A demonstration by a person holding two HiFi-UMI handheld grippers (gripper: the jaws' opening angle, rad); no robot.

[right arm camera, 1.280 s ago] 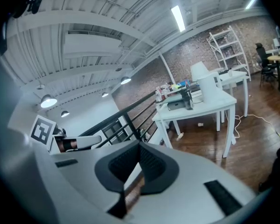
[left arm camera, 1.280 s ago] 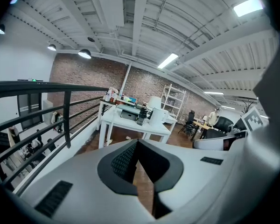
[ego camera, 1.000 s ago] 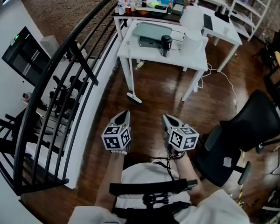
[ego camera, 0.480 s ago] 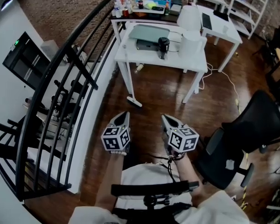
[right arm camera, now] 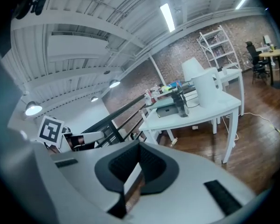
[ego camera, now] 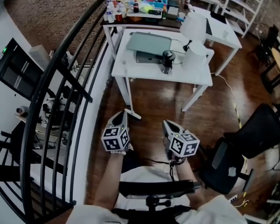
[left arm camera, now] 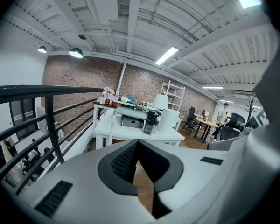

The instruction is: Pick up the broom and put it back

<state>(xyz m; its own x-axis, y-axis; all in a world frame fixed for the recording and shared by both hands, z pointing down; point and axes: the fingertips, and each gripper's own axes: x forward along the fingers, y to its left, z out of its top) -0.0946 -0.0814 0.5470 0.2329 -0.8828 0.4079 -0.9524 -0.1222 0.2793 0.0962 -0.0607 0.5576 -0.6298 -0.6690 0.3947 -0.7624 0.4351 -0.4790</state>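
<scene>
You've closed in on the bench (ego camera: 130,68), so the broom (ego camera: 133,114) by its leg now lies just ahead of your left claw (ego camera: 122,117) and right claw (ego camera: 167,123), both clamped together and empty.

Loft office, brick wall (left arm camera: 79,78), white desks (ego camera: 144,71), black office chairs (ego camera: 256,132), metal railing (left arm camera: 37,91)

White table (ego camera: 140,71) with grey printer (ego camera: 149,43), black railing (ego camera: 60,55), black office chair (ego camera: 261,129)
</scene>
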